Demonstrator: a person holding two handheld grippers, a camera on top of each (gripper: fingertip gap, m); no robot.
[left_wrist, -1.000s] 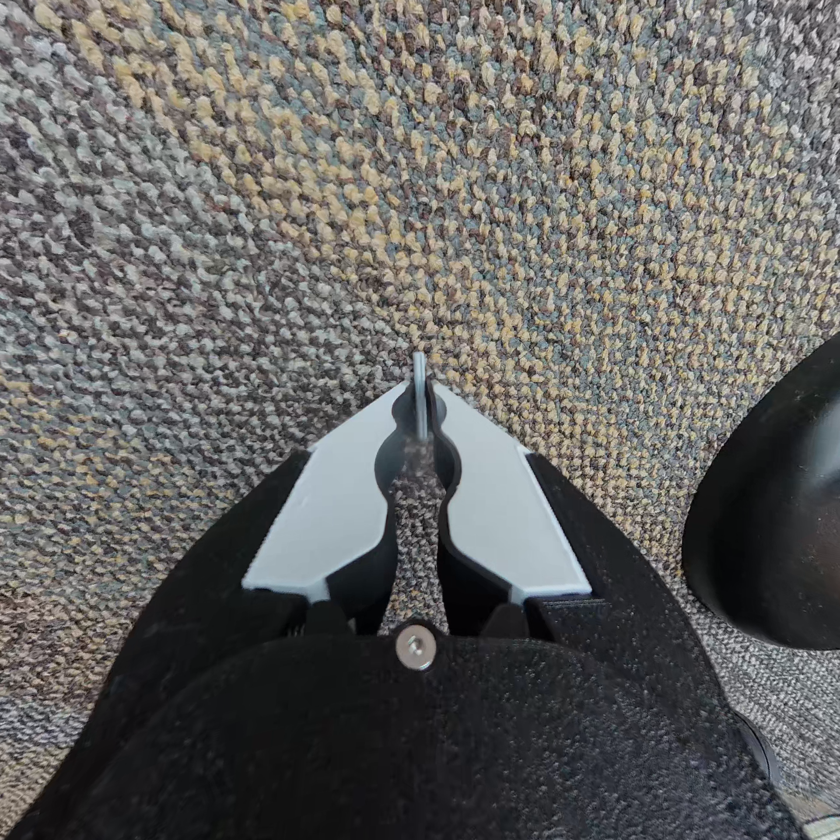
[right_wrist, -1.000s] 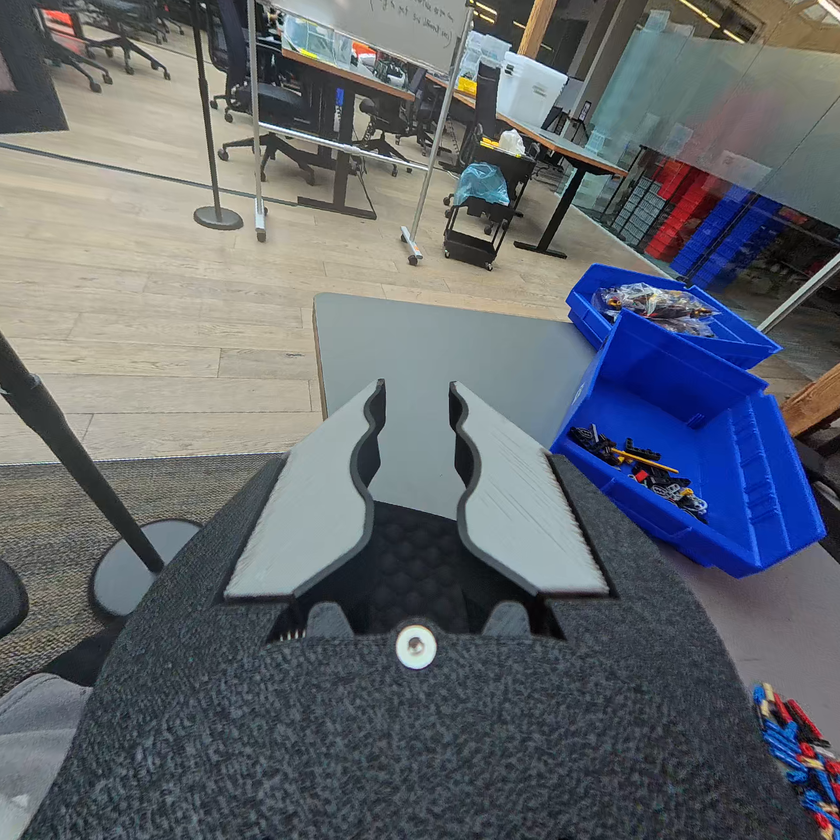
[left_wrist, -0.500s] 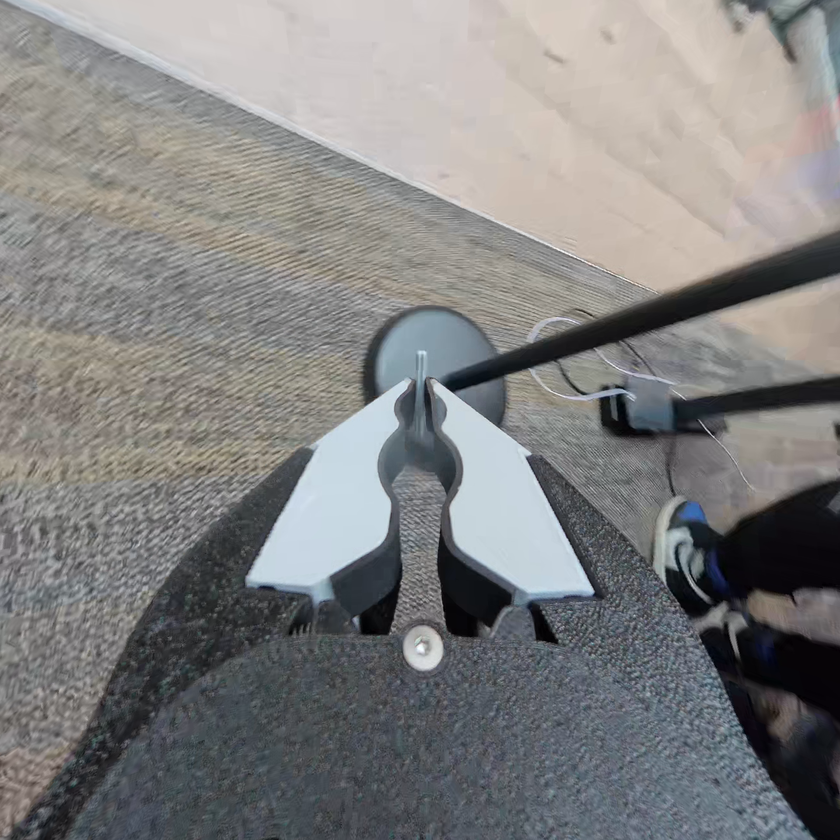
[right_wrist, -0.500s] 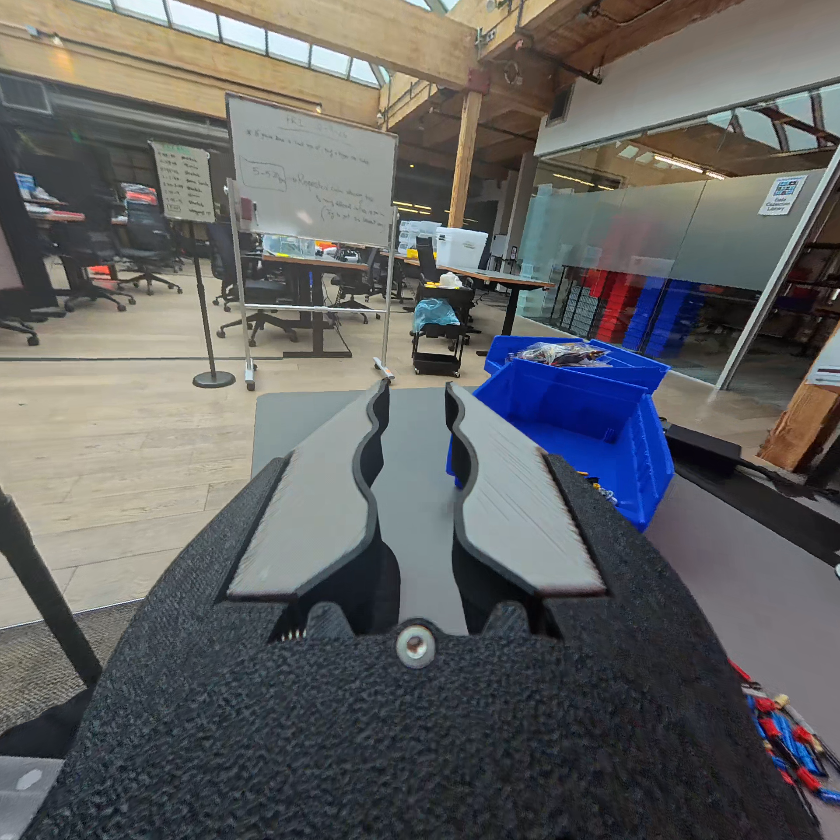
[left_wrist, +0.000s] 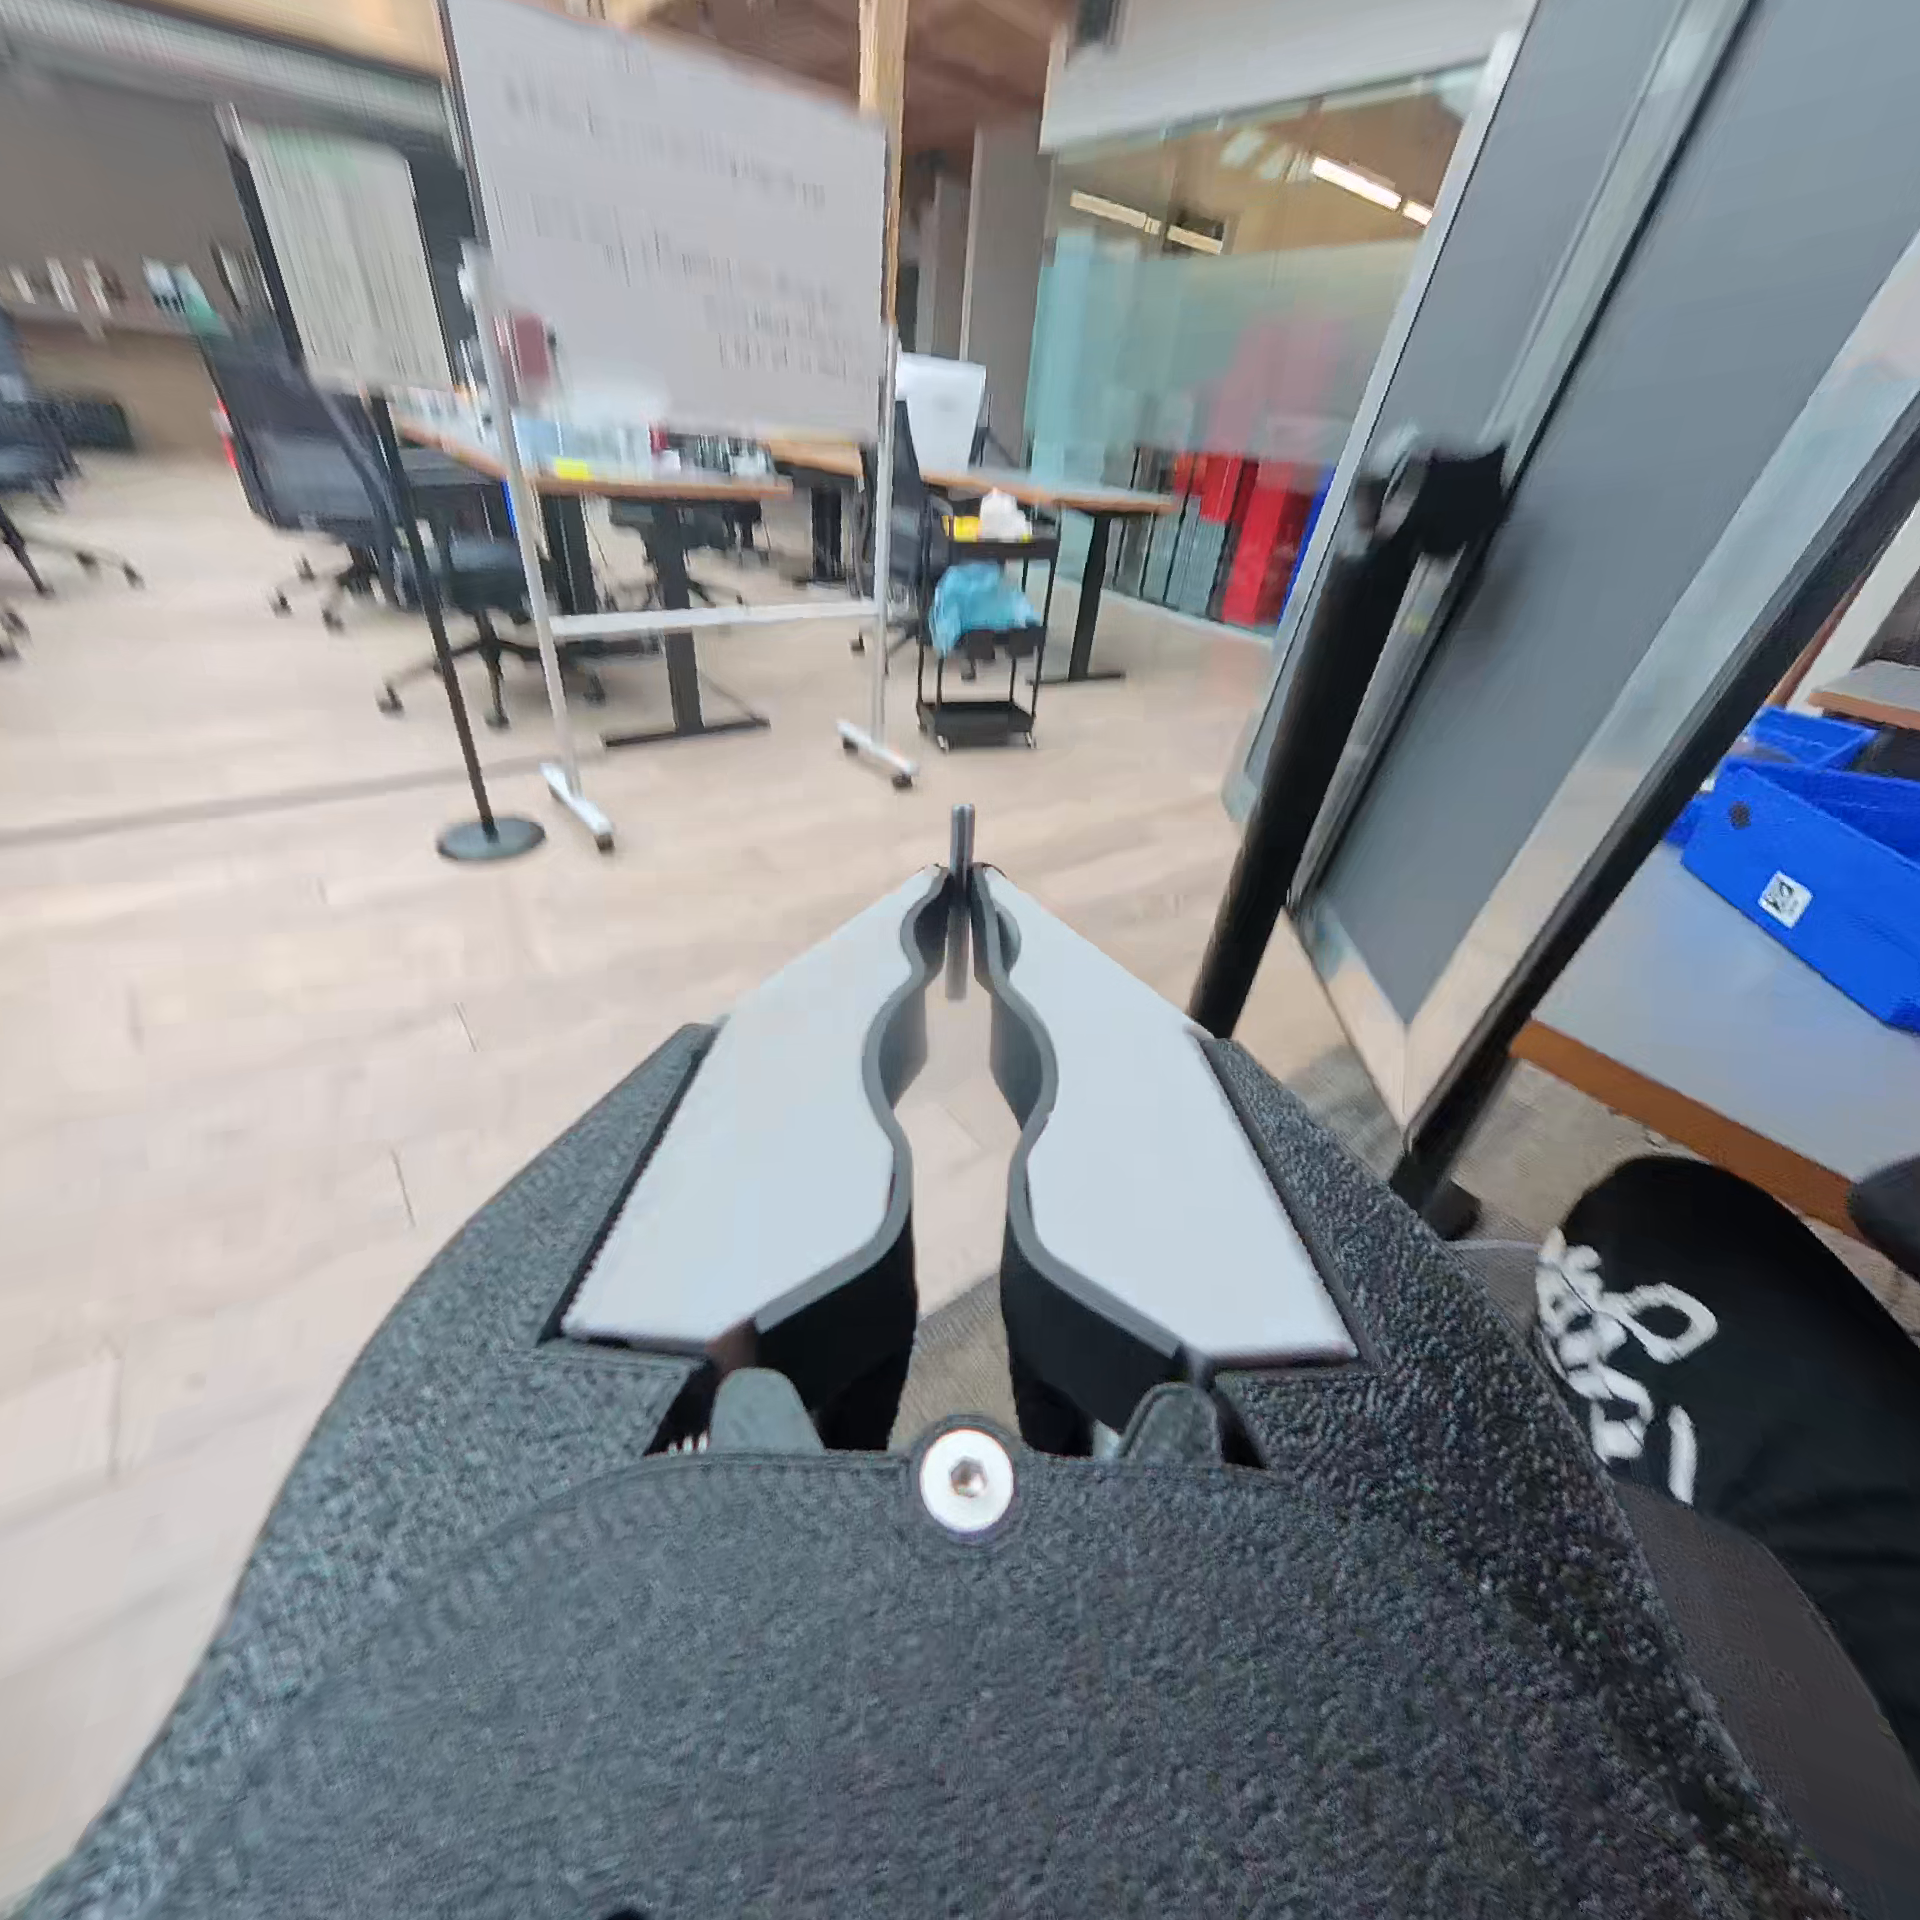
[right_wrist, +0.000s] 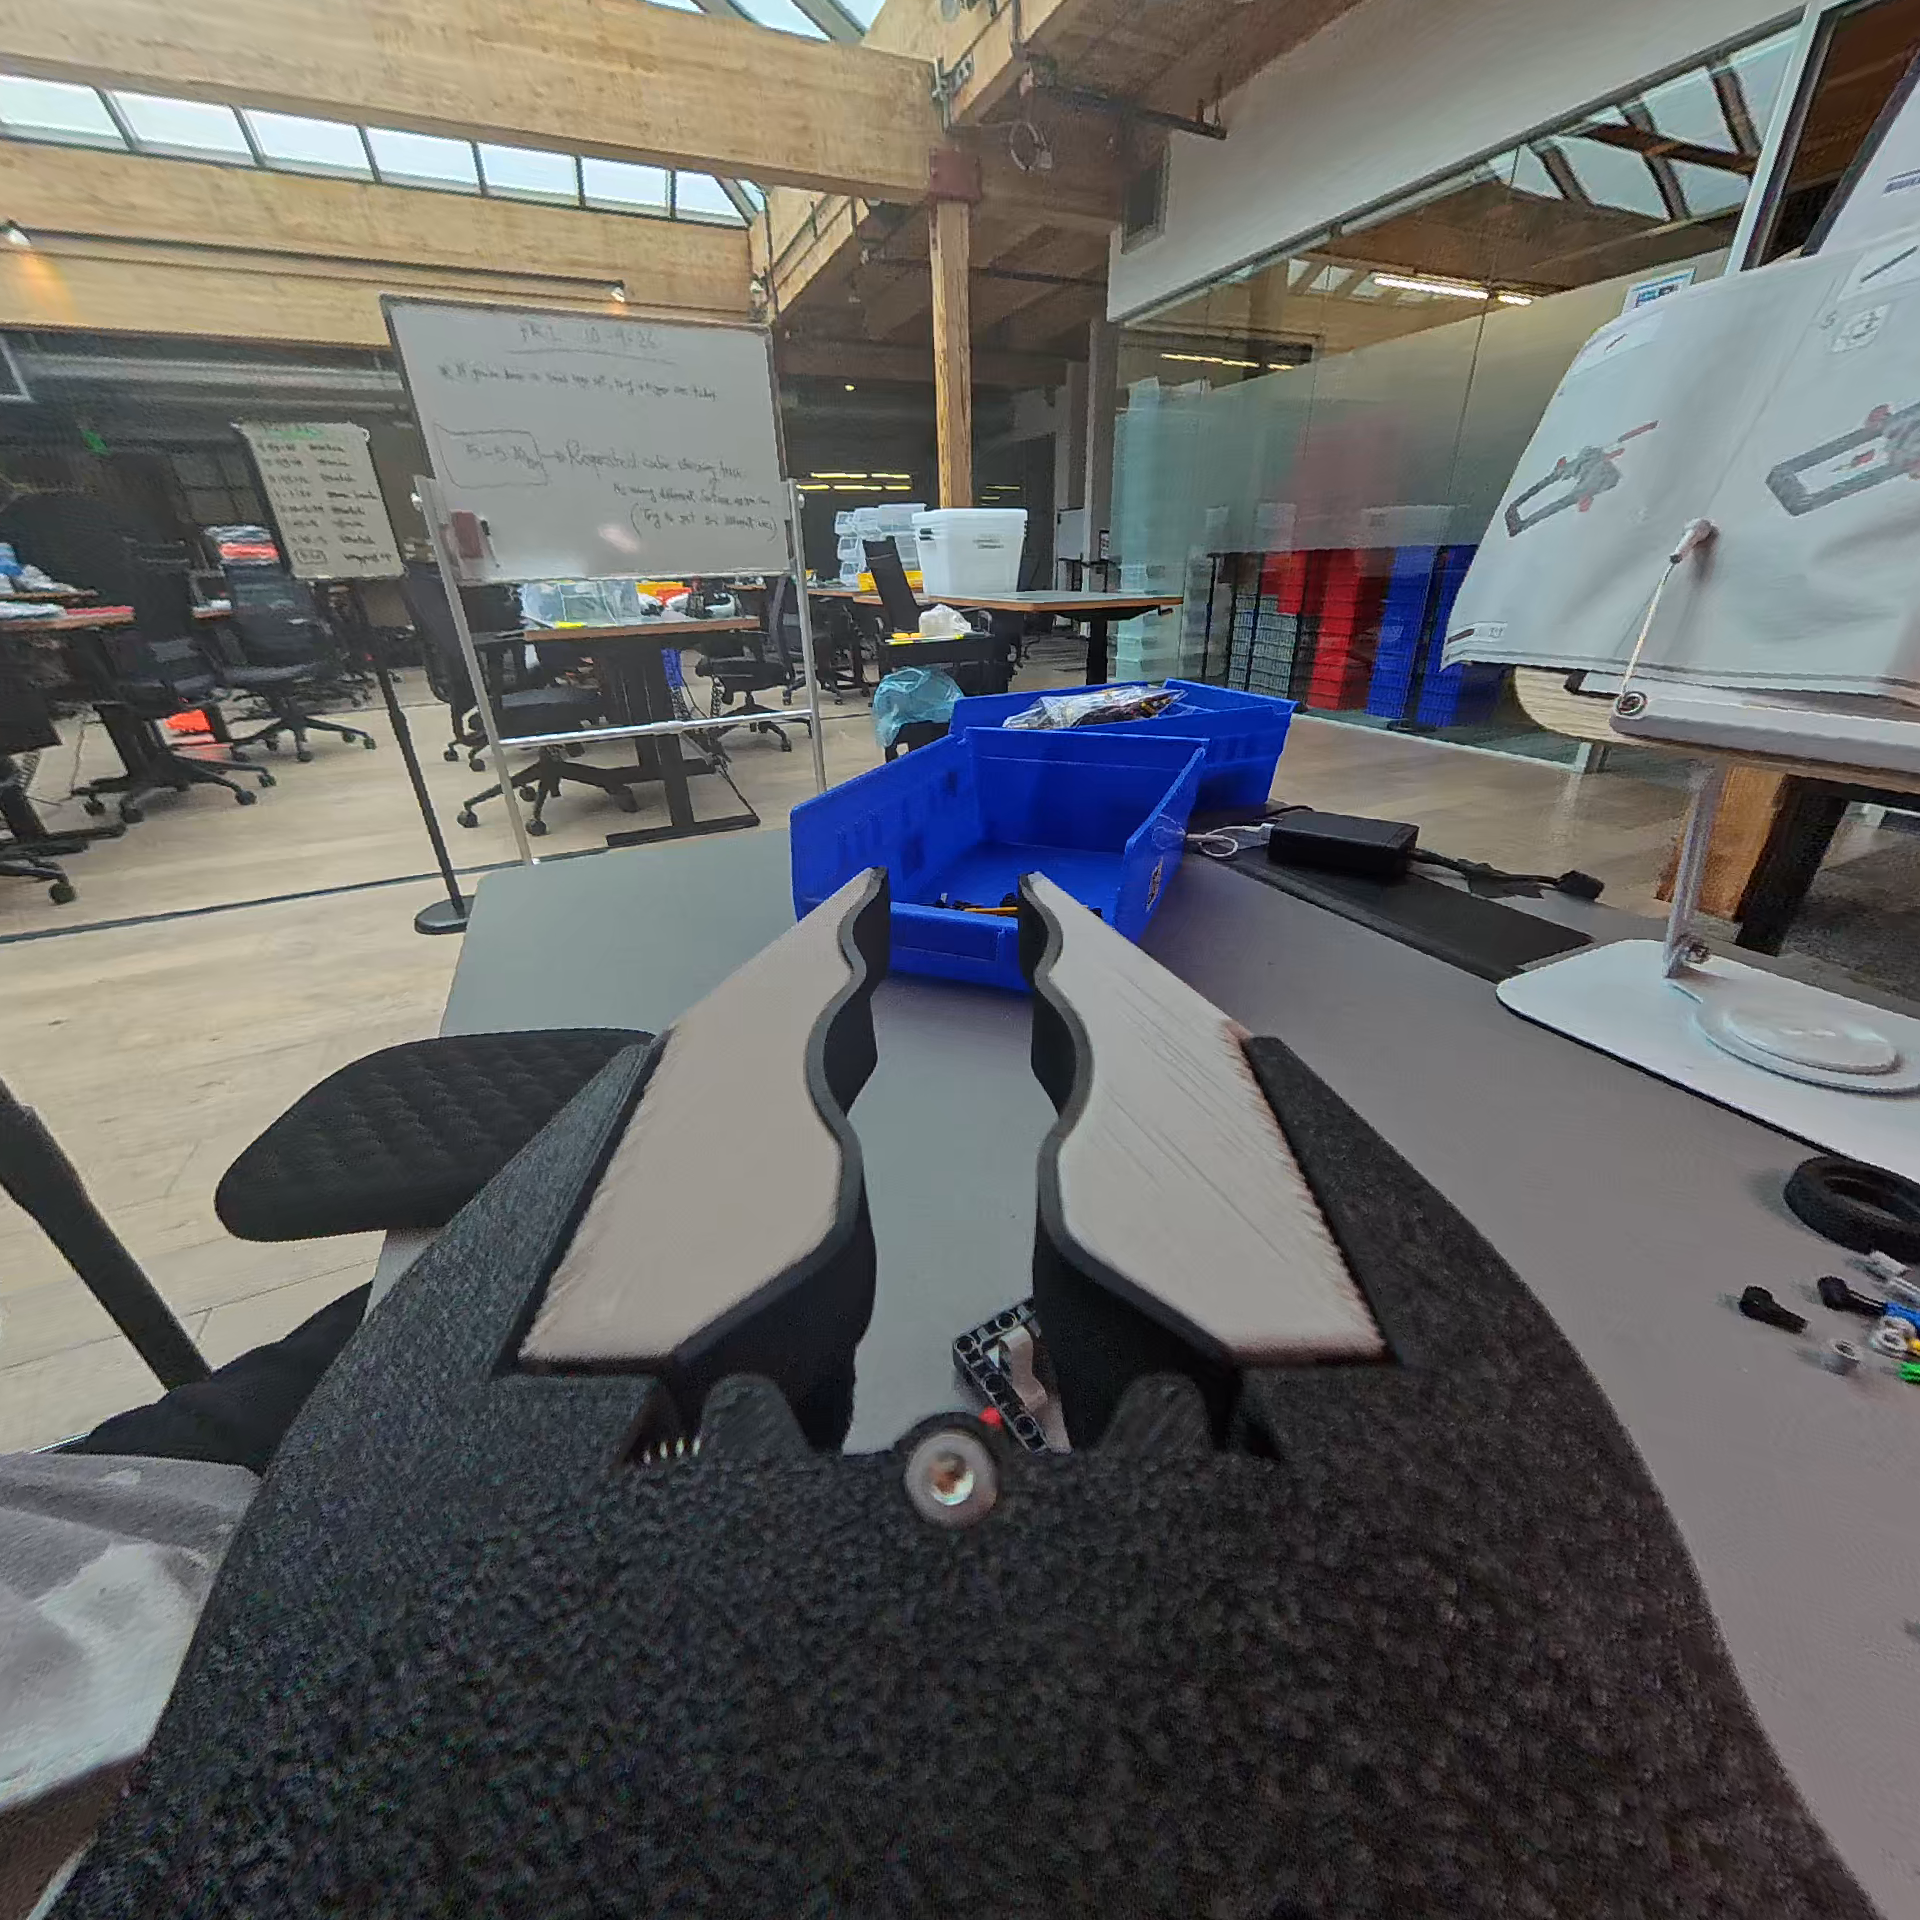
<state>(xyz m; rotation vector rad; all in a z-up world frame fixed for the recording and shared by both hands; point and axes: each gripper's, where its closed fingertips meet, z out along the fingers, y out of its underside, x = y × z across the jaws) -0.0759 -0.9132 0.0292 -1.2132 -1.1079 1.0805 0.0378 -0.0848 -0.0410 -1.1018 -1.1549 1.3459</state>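
The grey worktop (right_wrist: 1558, 1195) has lots of bare room in front of the right gripper (right_wrist: 954, 904), and its far edge meets the wood floor (right_wrist: 208, 1039). A black armrest (right_wrist: 416, 1122) sits just beside its left edge. A blue bin (right_wrist: 997, 821) stands ahead with small dark bits at the bottom; a second blue bin (right_wrist: 1236, 727) behind it holds a clear bag of parts. The right gripper is partly open and holds nothing (a dark frame piece (right_wrist: 997, 1361) lies on the worktop under it). The left gripper (left_wrist: 960, 883) is squeezed on a thin metal pin (left_wrist: 960, 831) that sticks up past its tips, out over the floor.
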